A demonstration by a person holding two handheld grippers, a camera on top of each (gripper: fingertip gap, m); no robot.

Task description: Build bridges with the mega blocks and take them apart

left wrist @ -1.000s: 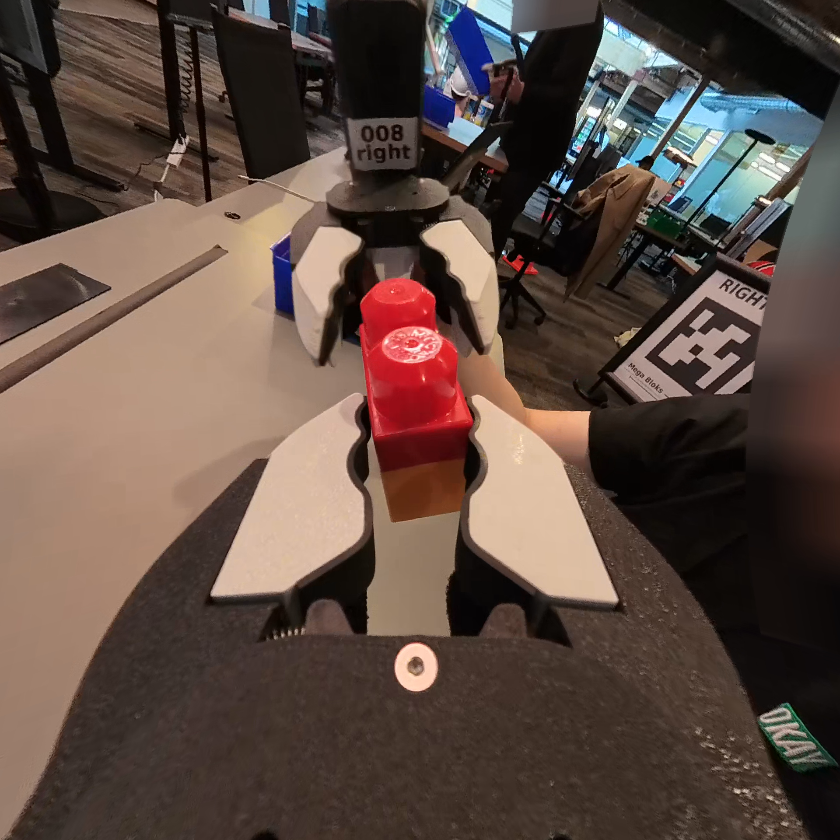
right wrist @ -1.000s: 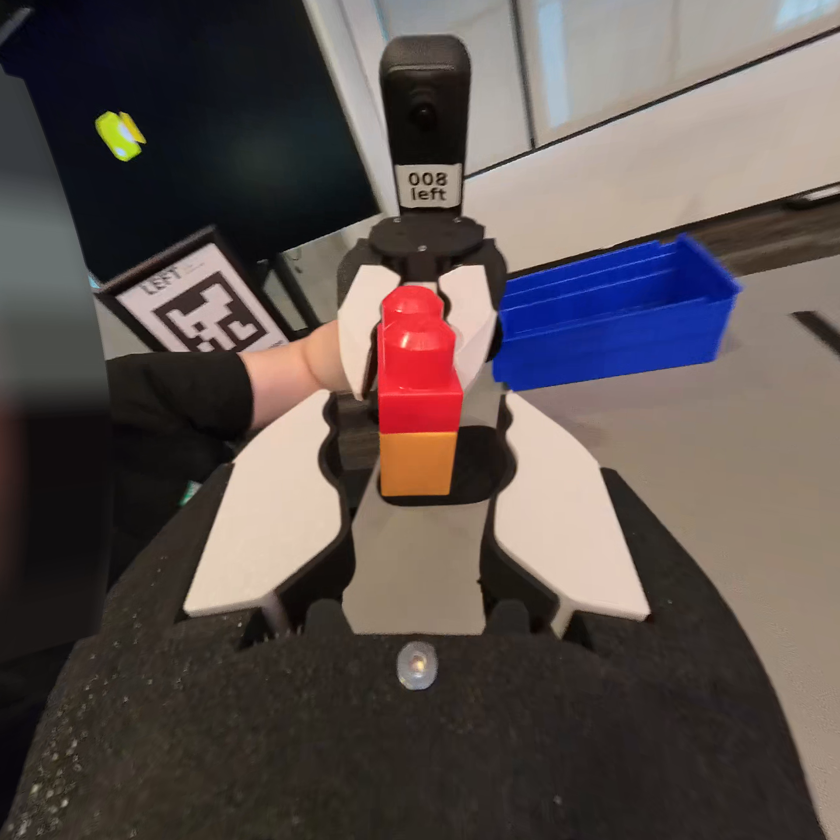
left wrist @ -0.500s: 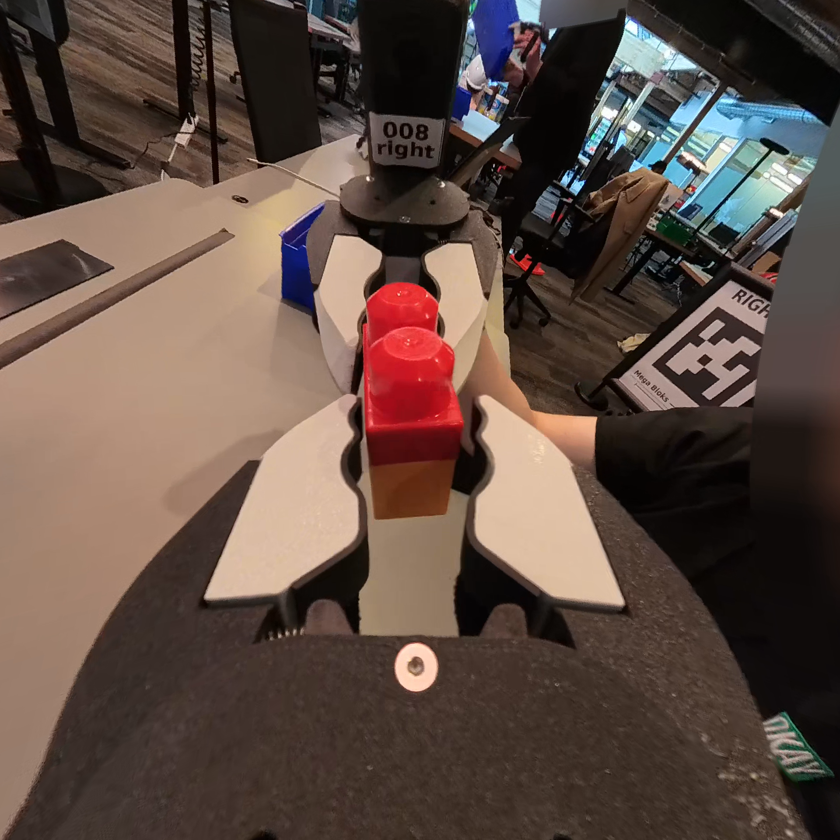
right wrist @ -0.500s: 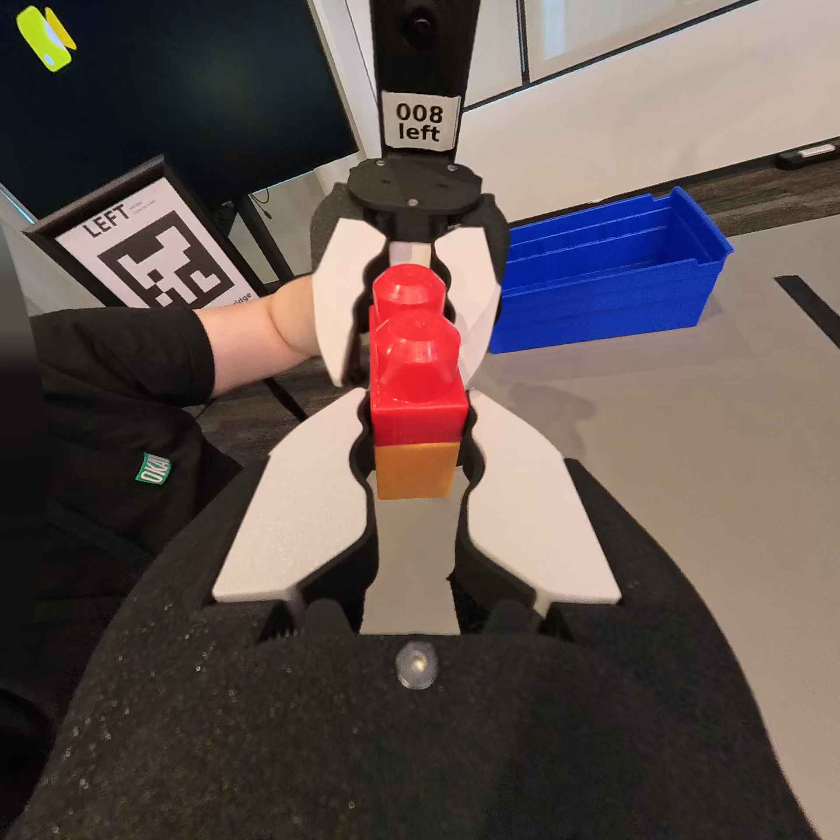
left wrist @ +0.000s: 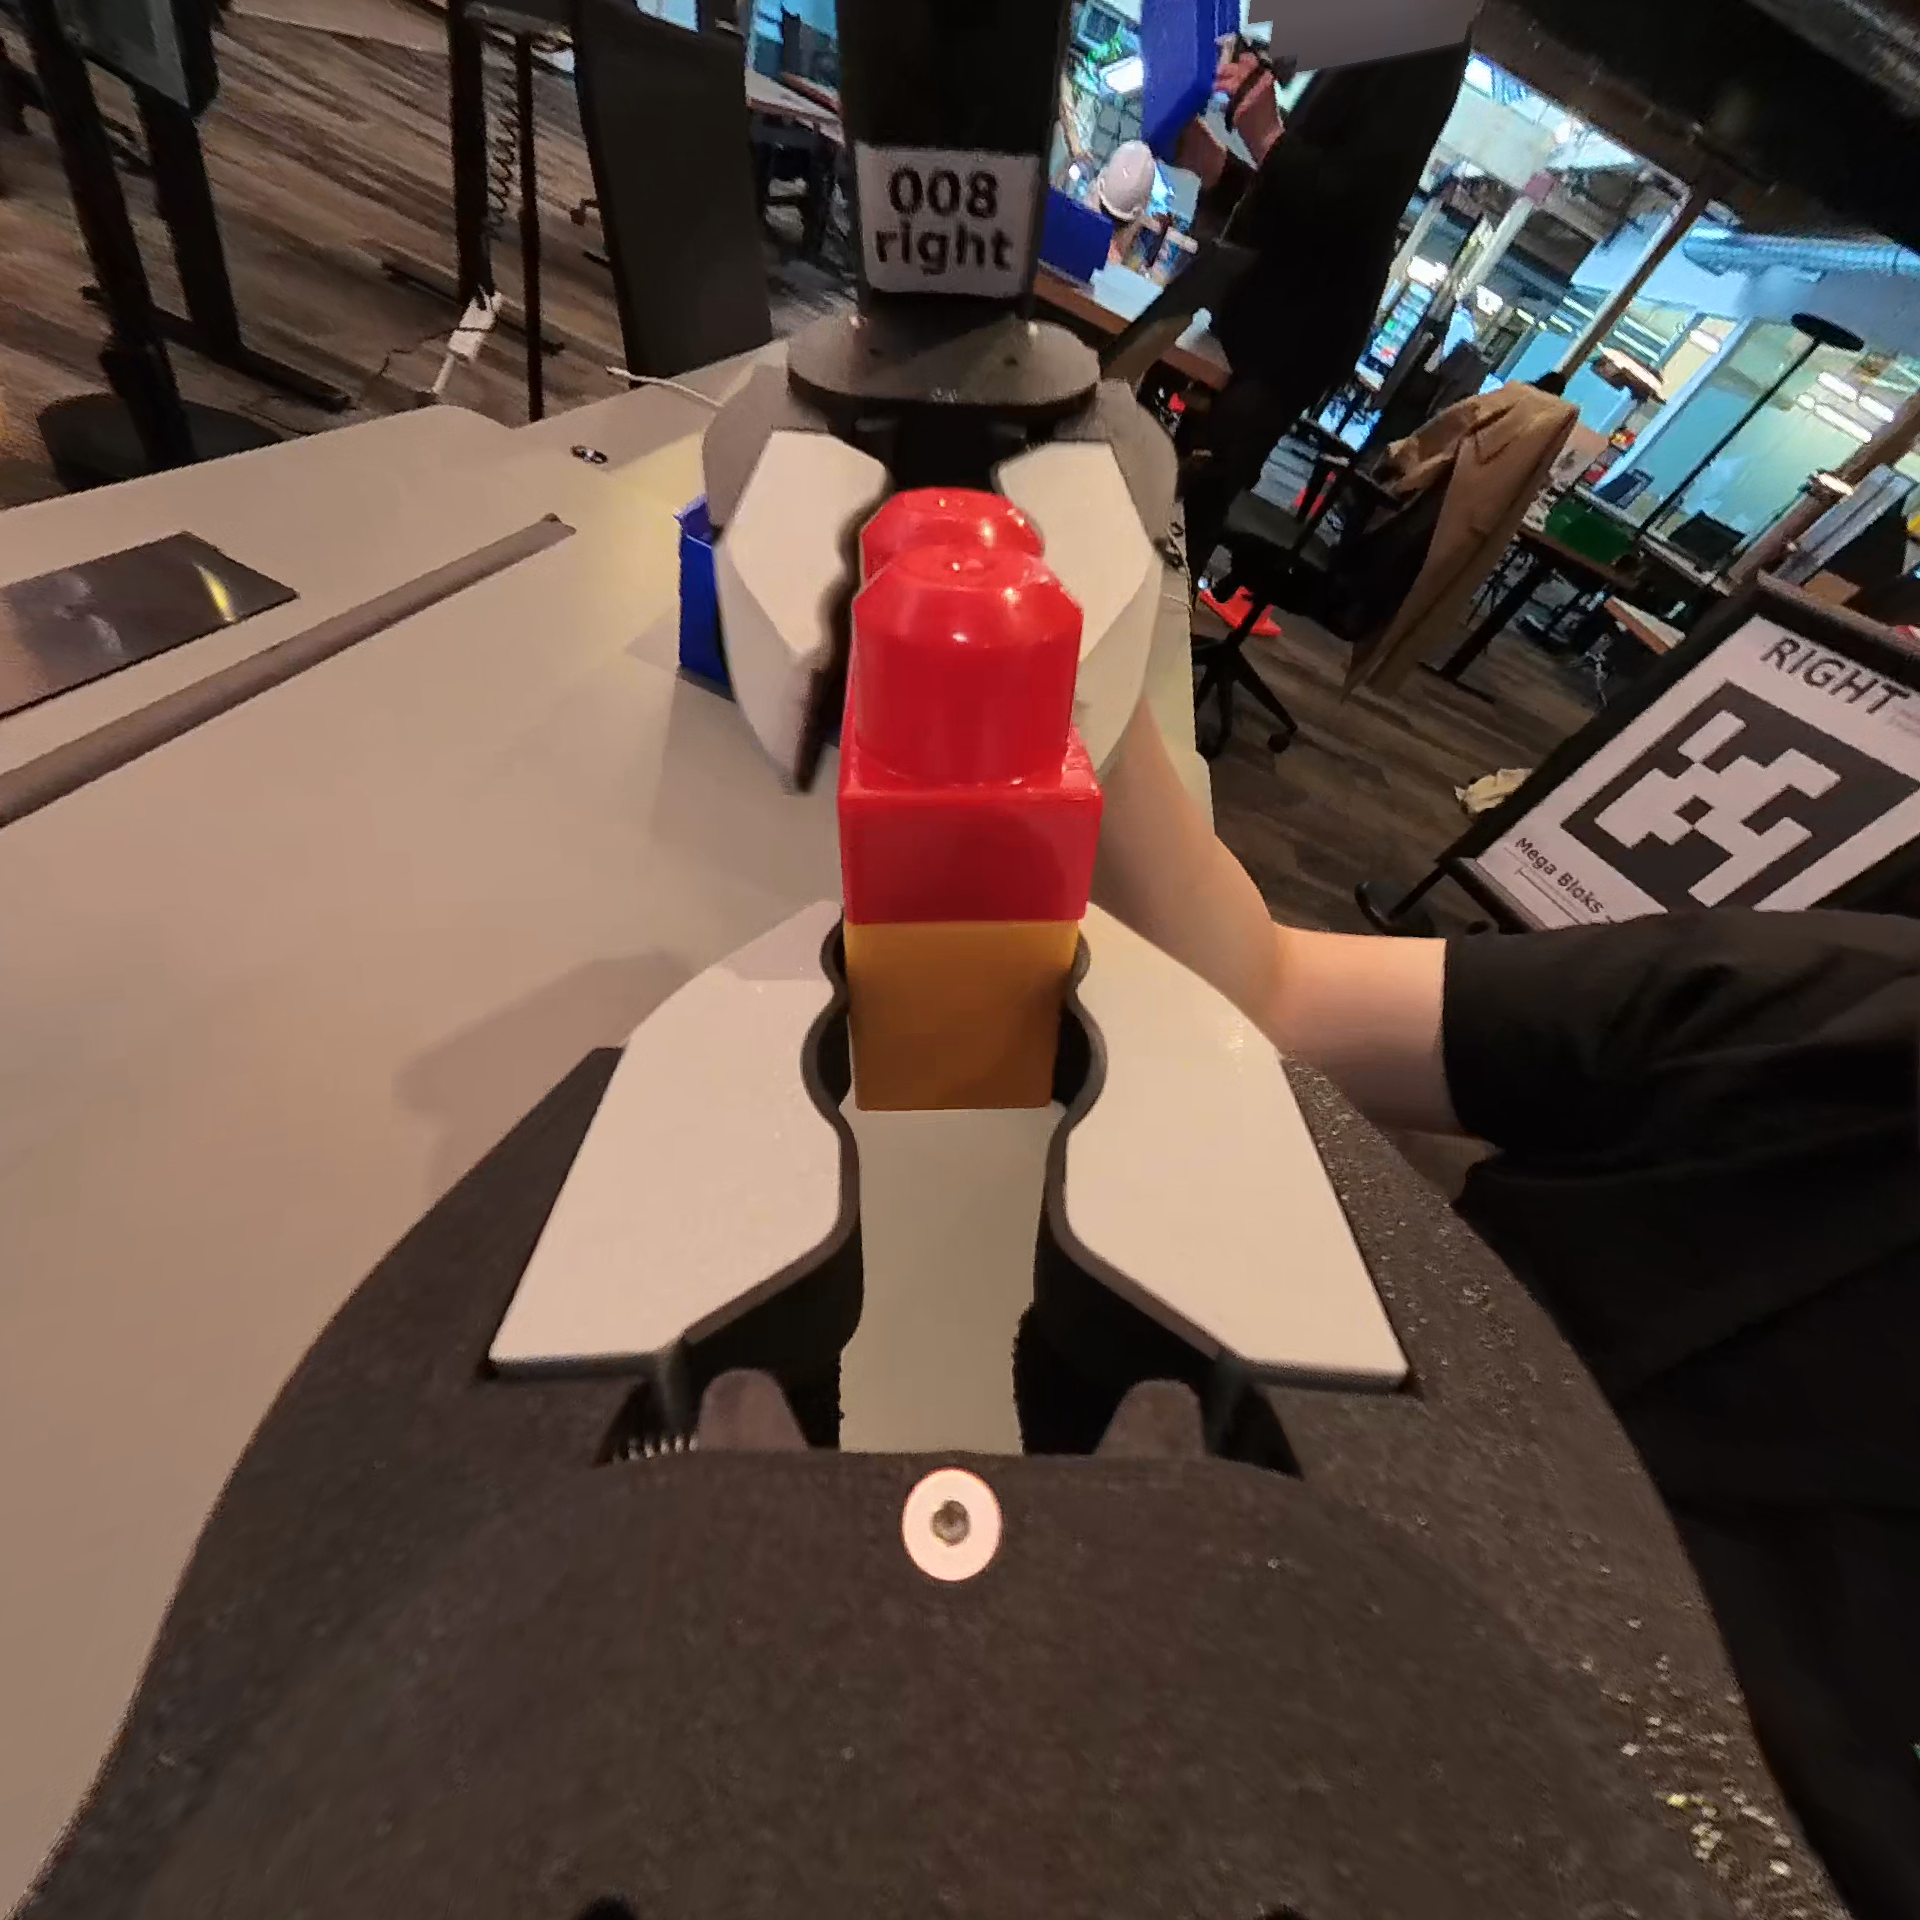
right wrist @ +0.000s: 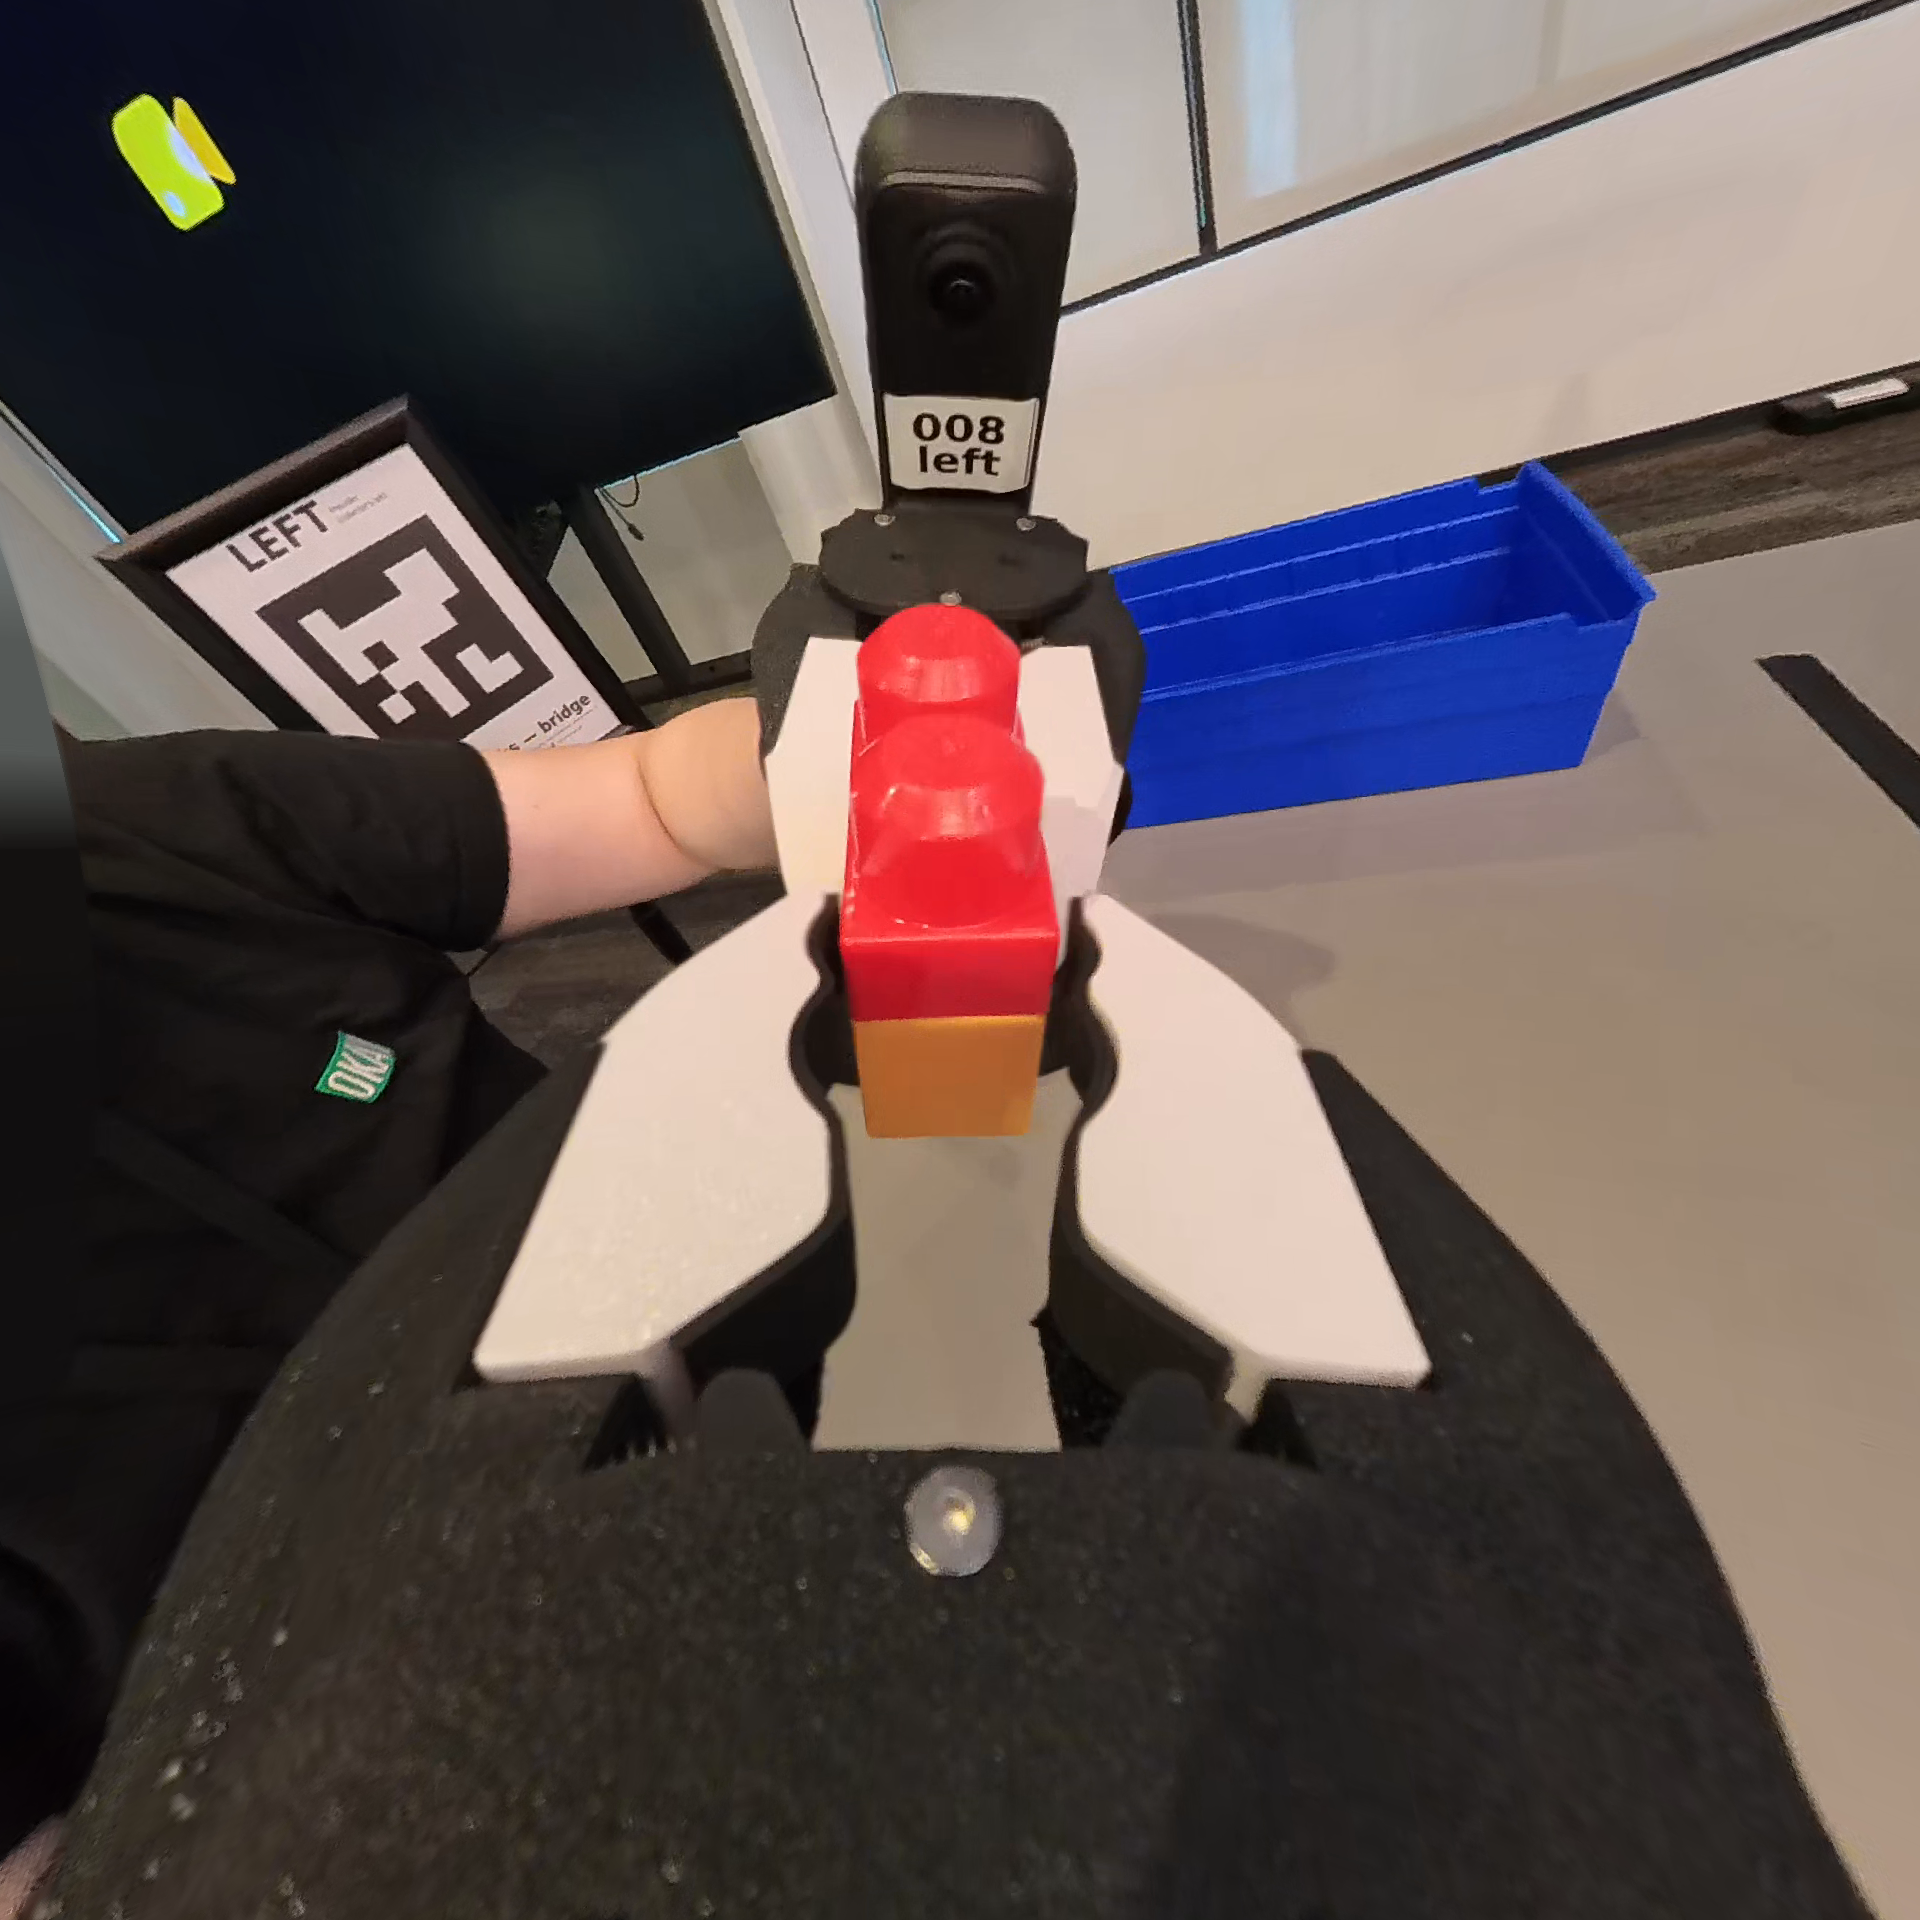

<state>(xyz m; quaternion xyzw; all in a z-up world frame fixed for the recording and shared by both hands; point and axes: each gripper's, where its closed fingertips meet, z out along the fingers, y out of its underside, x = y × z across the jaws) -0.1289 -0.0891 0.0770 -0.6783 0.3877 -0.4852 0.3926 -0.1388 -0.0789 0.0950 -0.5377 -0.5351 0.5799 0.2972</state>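
A red two-stud block (left wrist: 966, 831) sits on top of an orange block (left wrist: 956, 1018). The two grippers face each other and hold this stack from opposite ends. My left gripper (left wrist: 958, 935) is shut on the orange block, its fingertips at the seam between the two blocks. My right gripper (right wrist: 951, 920) is shut on the base of the red block (right wrist: 945, 935), with the orange block (right wrist: 951, 1075) just under its fingertips. The right gripper also shows in the left wrist view (left wrist: 956, 727), closed around the far end of the red block. Whether the stack touches the table is hidden.
The grey table (left wrist: 312, 935) spreads out under the stack. A blue bin (right wrist: 1403, 707) stands at the back of it, behind the left gripper. Marker signs stand off the table's edge (left wrist: 1745, 790) (right wrist: 405, 623). A person's arms reach in from the side.
My right gripper, open and farther off one second ago, has moved in and shut on the red block. My left gripper's fingertips have shifted from the red block down to the orange one.
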